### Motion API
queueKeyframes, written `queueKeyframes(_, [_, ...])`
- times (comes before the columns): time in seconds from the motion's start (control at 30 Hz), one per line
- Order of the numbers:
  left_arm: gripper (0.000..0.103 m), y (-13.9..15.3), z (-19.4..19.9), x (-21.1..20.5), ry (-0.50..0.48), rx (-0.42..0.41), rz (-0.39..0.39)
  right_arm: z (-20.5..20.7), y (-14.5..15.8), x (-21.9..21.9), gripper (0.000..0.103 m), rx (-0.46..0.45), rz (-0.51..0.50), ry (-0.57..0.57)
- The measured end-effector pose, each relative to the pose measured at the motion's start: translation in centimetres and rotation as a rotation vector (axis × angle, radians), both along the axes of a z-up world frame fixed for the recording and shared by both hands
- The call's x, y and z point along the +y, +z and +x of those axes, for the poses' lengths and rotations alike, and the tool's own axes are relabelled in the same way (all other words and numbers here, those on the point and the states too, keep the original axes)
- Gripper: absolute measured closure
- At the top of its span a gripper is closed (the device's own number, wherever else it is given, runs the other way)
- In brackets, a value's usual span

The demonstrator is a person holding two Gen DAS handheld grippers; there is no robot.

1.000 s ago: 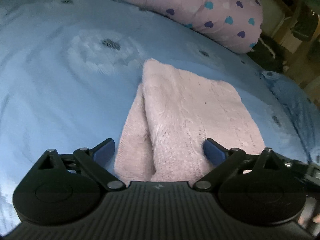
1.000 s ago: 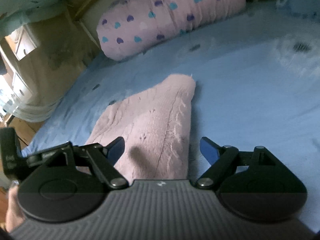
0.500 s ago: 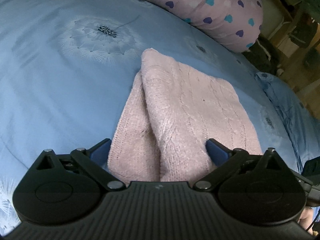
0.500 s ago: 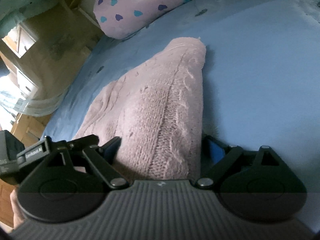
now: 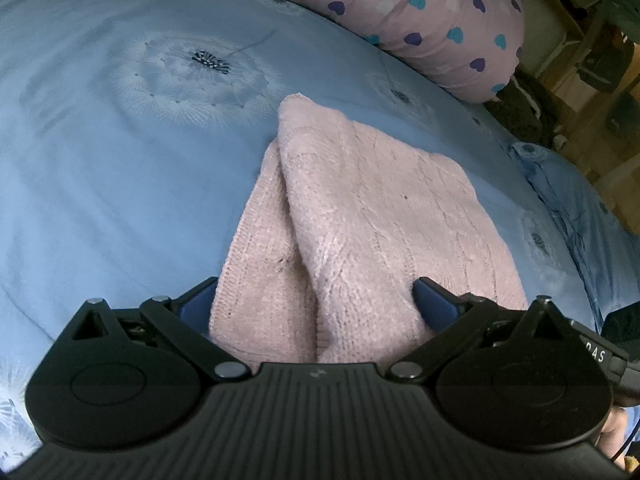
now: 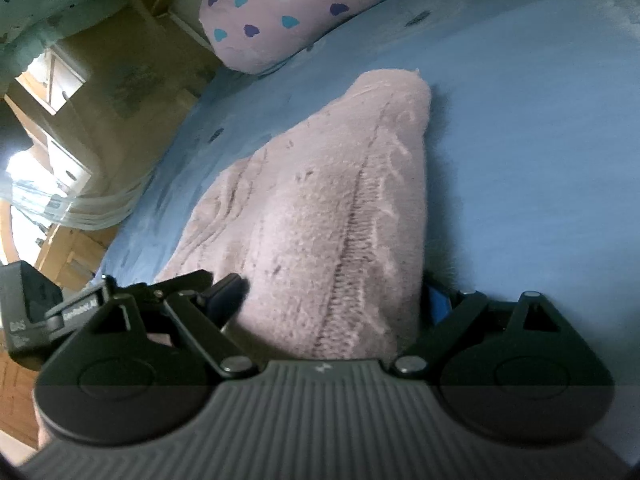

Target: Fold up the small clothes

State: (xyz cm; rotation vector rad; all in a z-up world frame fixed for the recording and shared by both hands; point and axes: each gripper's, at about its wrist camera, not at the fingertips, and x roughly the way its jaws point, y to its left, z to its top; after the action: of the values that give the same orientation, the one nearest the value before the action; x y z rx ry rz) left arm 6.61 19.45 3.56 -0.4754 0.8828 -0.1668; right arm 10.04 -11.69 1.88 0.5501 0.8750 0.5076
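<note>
A pale pink knitted garment (image 5: 360, 216) lies folded on the blue bedspread (image 5: 100, 184). My left gripper (image 5: 316, 304) is open, its blue fingers (image 5: 436, 304) either side of the garment's near edge. In the right wrist view the same pink garment (image 6: 320, 208) fills the middle. My right gripper (image 6: 332, 296) is open, with the garment's near end between its fingers (image 6: 228, 292). Neither gripper is closed on the cloth.
A pink bolster pillow with blue and purple hearts (image 5: 420, 20) lies at the bed's far side, also in the right wrist view (image 6: 288, 8). Wooden furniture (image 6: 52, 128) stands beyond the bed edge. The other gripper's body (image 6: 28, 312) shows at left.
Both grippers have moved forward onto the garment's near edge, so the cloth now lies between their open fingers. The garment itself has hardly moved.
</note>
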Motion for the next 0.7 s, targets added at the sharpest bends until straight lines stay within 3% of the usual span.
queueKeyframes(0.2, [0.0, -0.5, 0.3, -0.5, 0.002, 0.001, -0.009, 0.5, -0.3, 0.3, 0.013, 0.012, 0.047, -0.01])
queueKeyframes(0.3, [0.0, -0.6, 0.1, -0.7, -0.005, -0.012, -0.013, 0.4, -0.2, 0.3, 0.026, 0.017, 0.051, -0.019])
queueKeyframes(0.47, [0.027, -0.5, -0.2, -0.9, -0.038, -0.009, -0.115, 0.0, 0.3, 0.0, 0.047, 0.013, 0.08, -0.032])
queueKeyframes(0.7, [0.035, 1.5, -1.3, -1.7, -0.073, 0.005, -0.144, -0.7, 2.4, -0.6, 0.054, 0.003, 0.129, -0.016])
